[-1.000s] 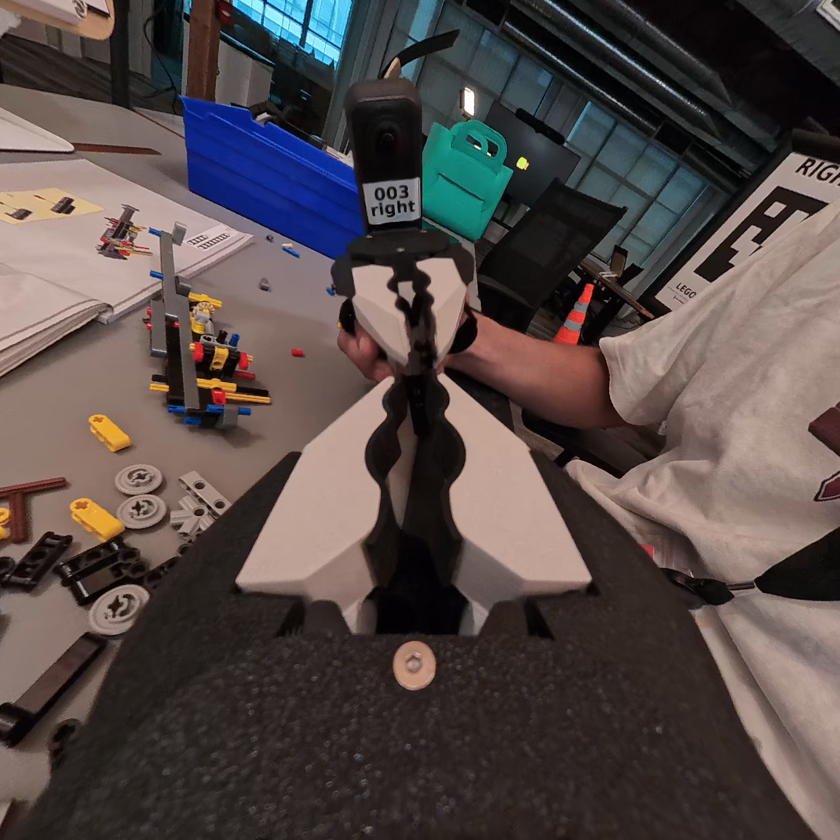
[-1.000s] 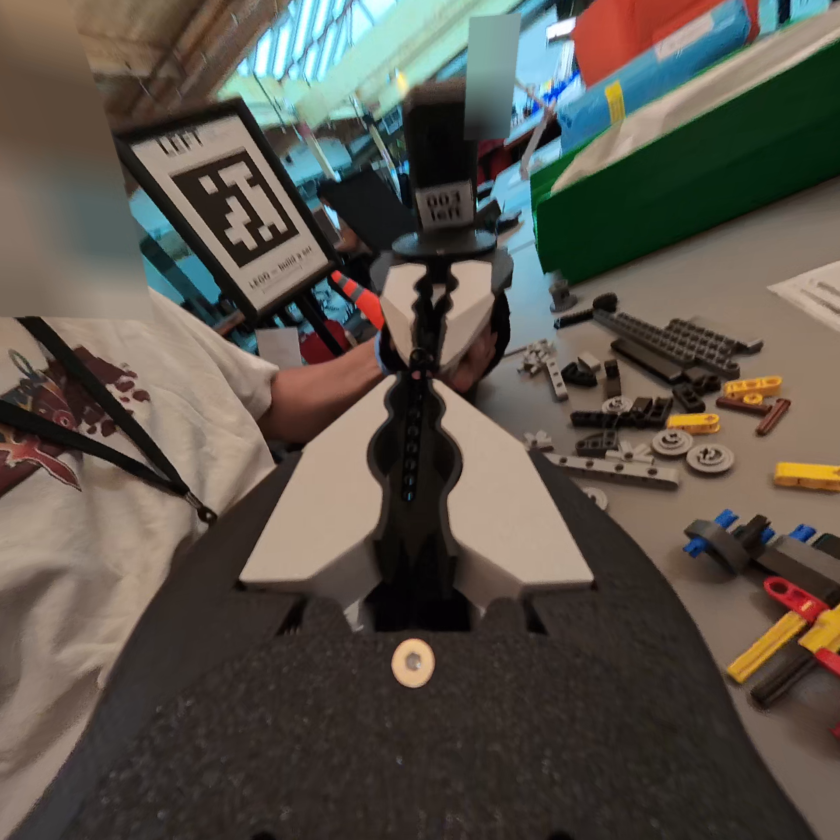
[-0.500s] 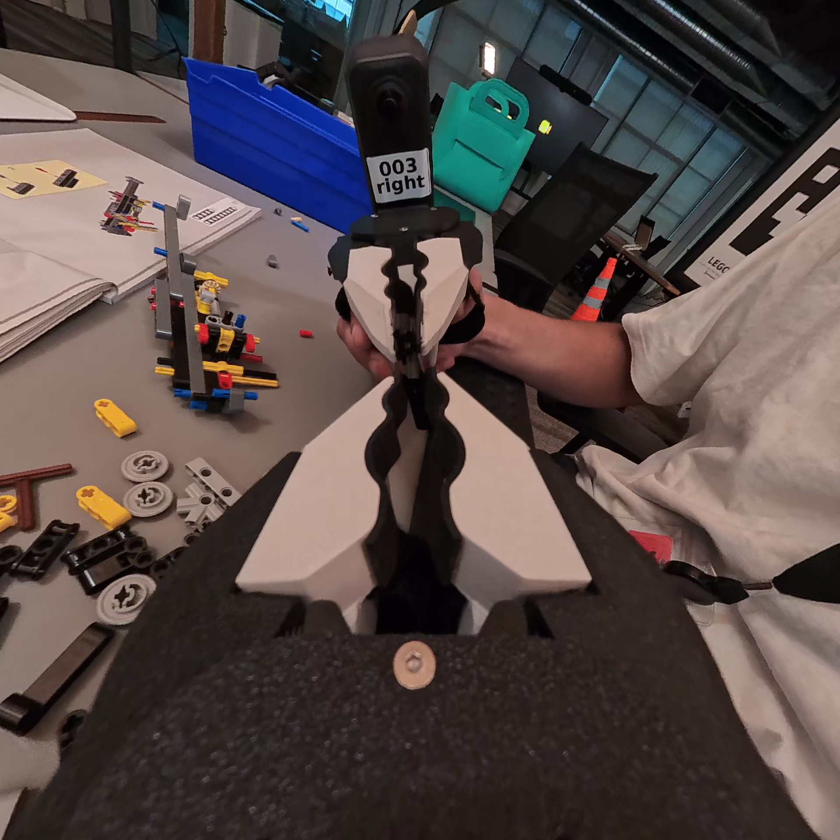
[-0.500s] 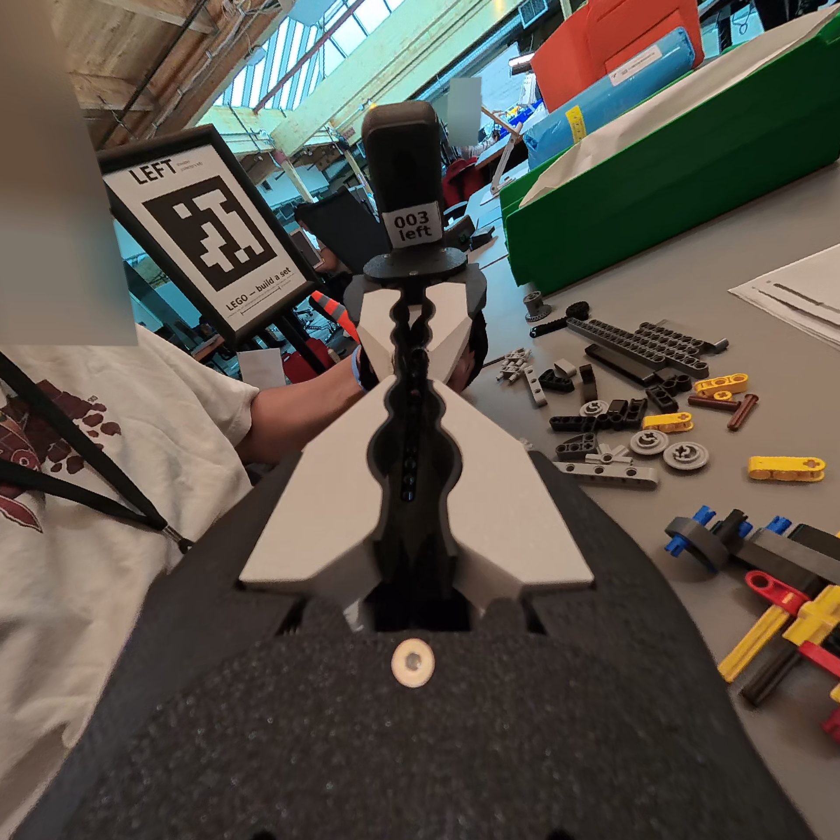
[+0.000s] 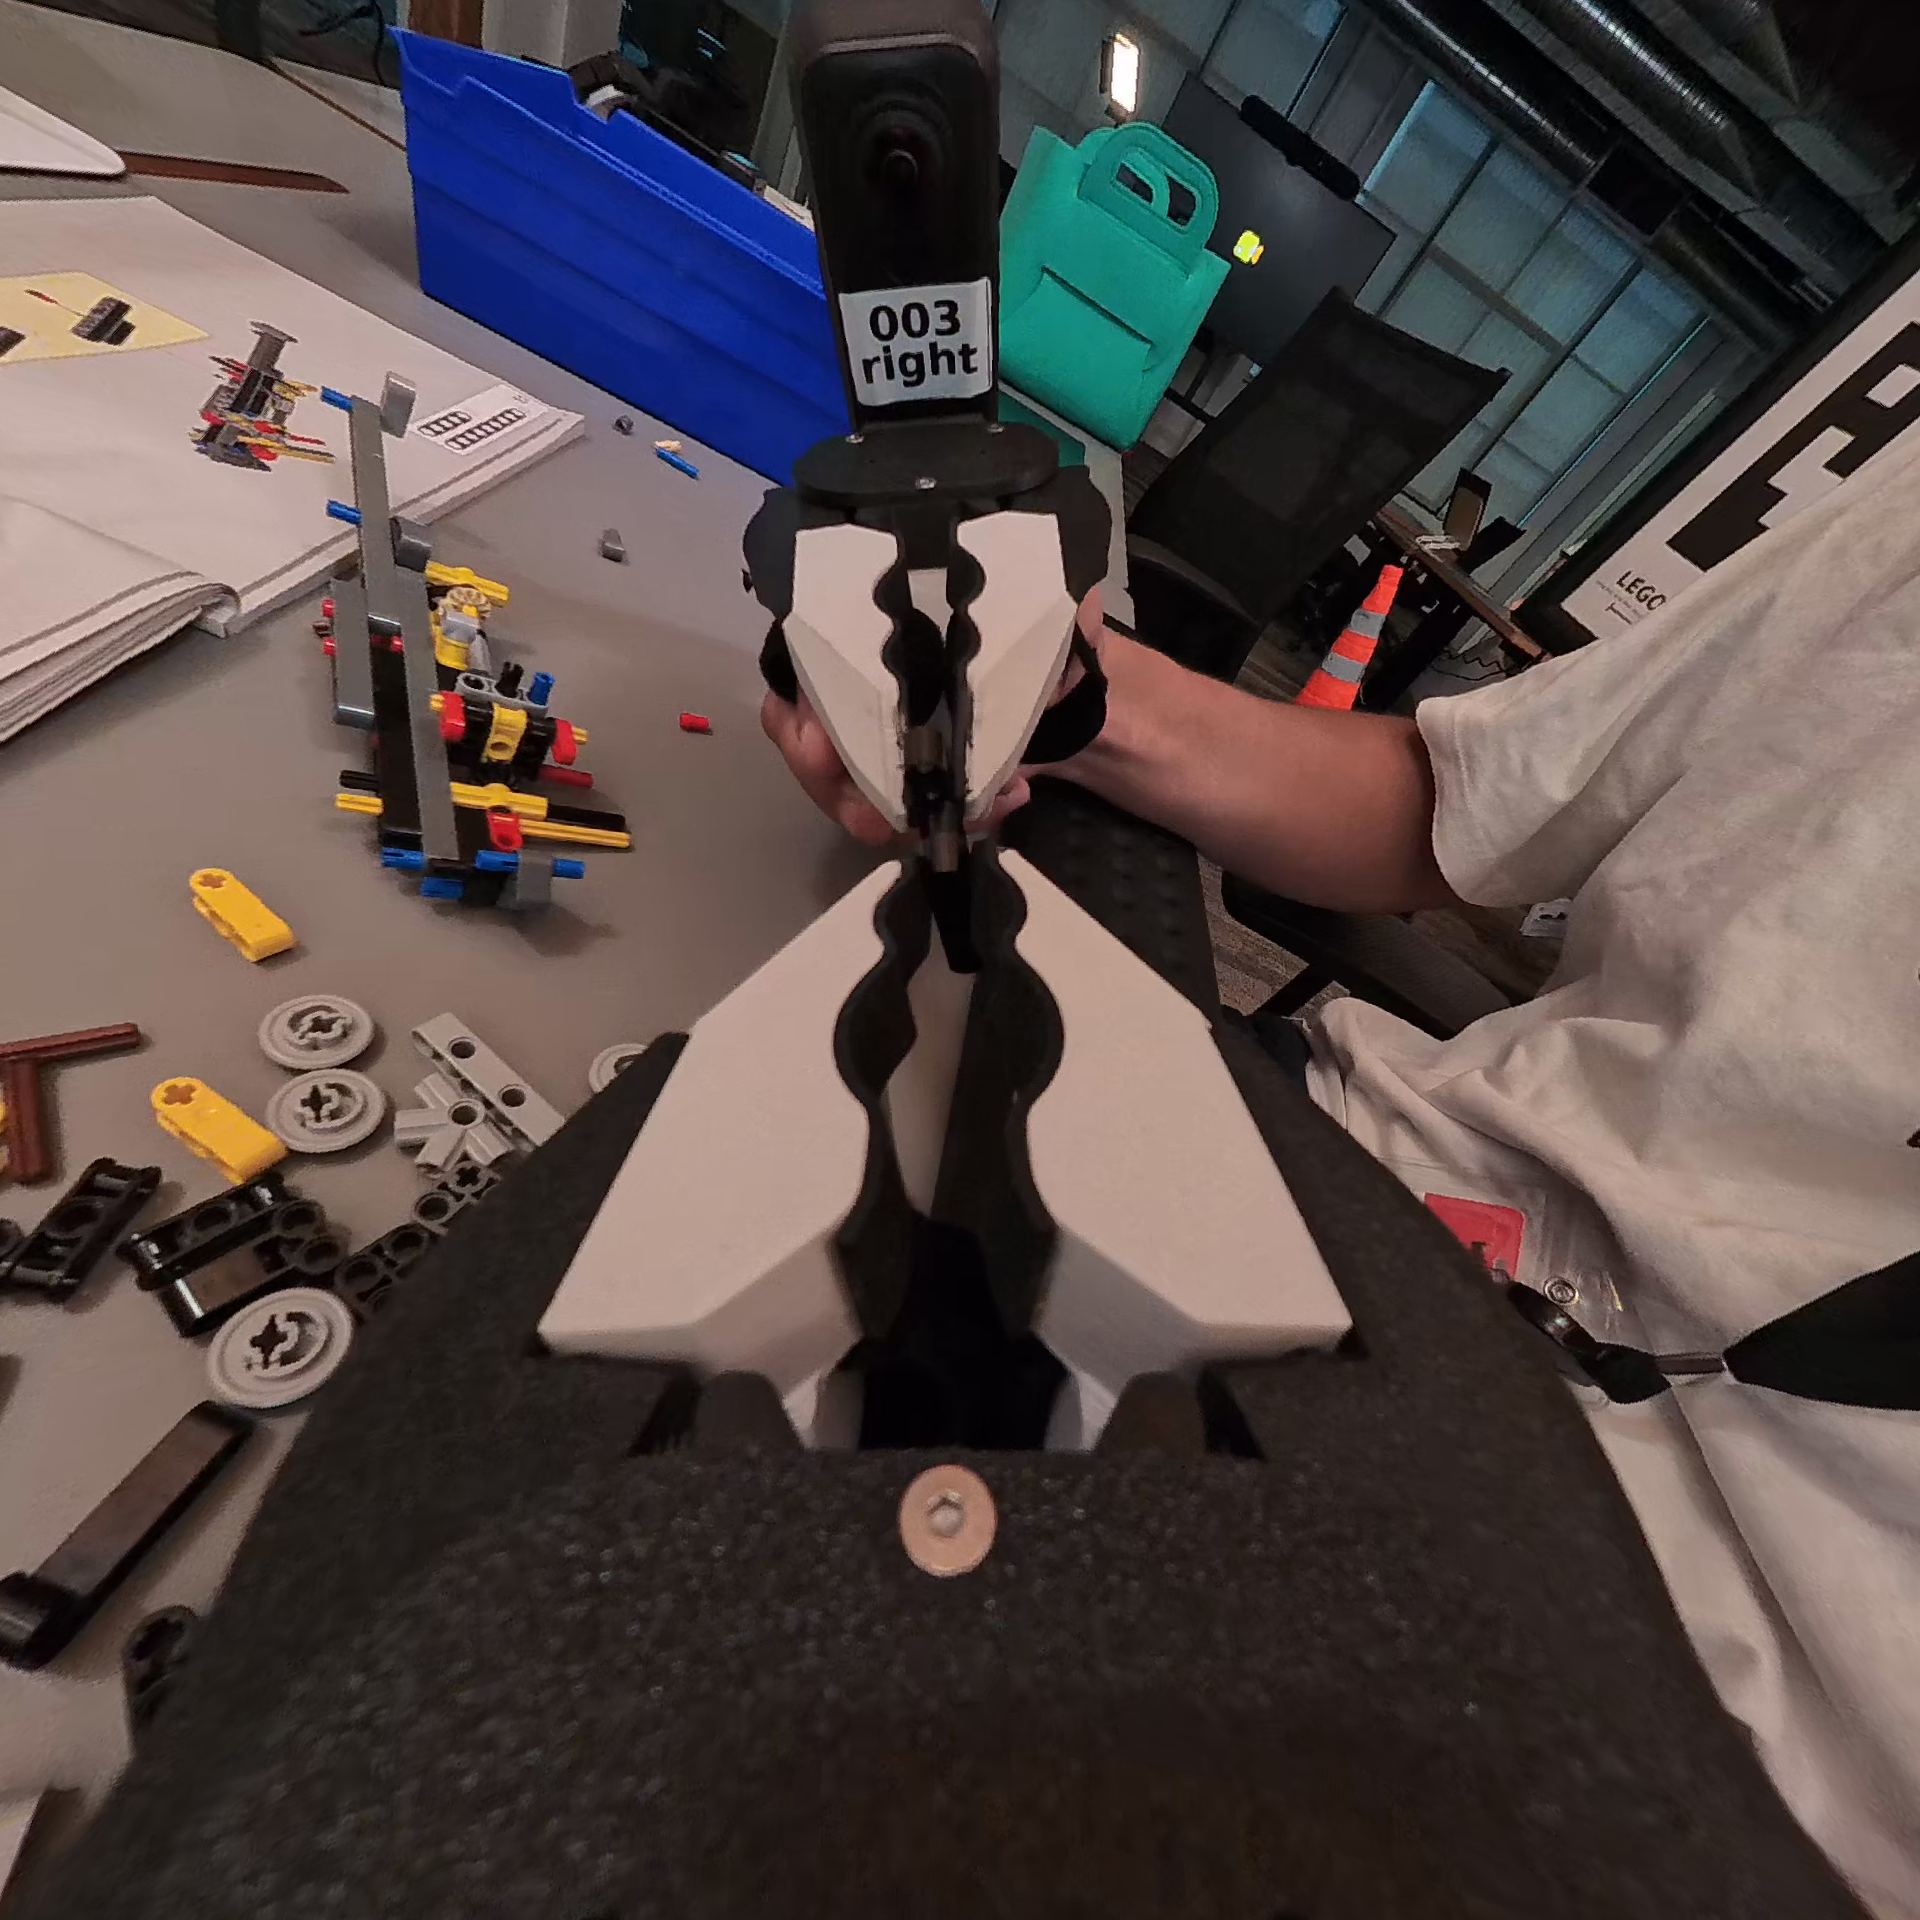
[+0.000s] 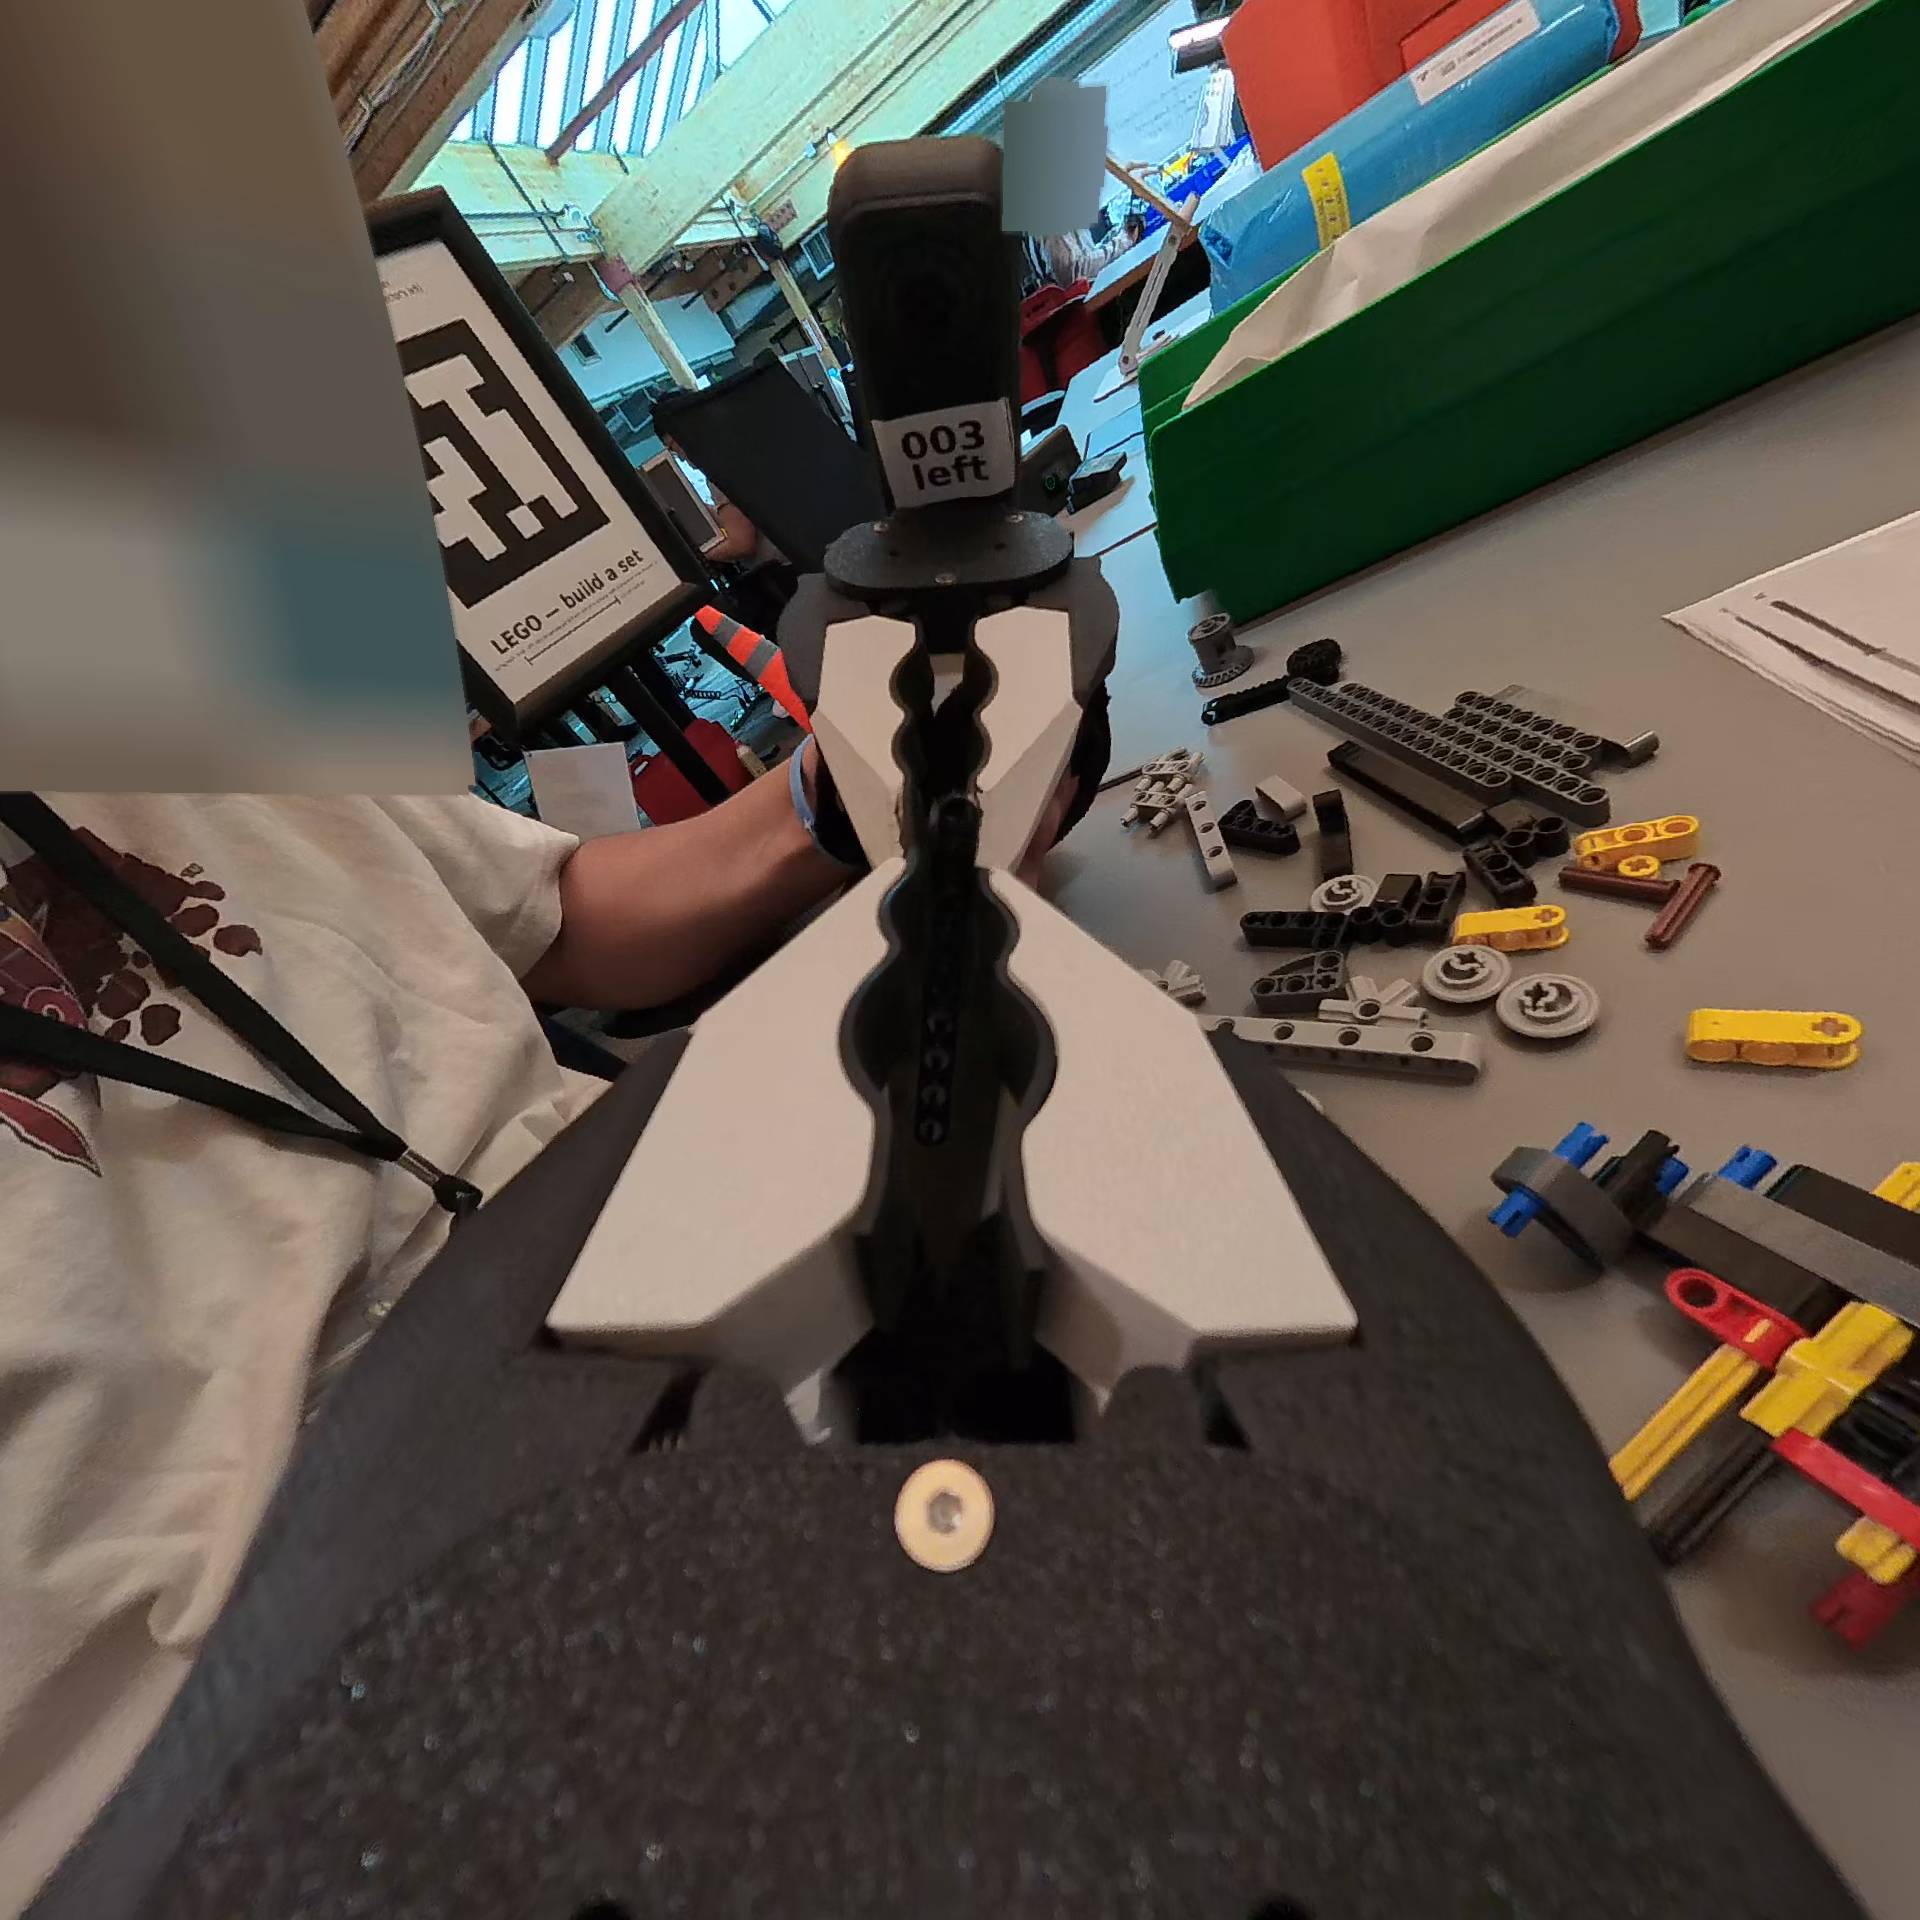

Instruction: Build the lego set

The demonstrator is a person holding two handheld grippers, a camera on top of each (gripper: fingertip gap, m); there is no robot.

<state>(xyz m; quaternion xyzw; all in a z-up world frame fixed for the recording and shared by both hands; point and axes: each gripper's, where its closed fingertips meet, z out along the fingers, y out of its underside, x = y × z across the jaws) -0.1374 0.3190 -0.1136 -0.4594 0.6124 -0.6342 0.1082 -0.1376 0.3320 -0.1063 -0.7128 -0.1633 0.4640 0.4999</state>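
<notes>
My two grippers meet tip to tip above the table edge, both clamped on one long black beam. My right gripper holds it edge-up along its closed fingers, the row of holes showing. My left gripper pinches the other end, where a short dark pin sits between the two sets of tips. On the grey table the half-built lego model stands well to the side, near an open instruction booklet. Loose grey wheels and yellow connectors lie scattered nearby.
</notes>
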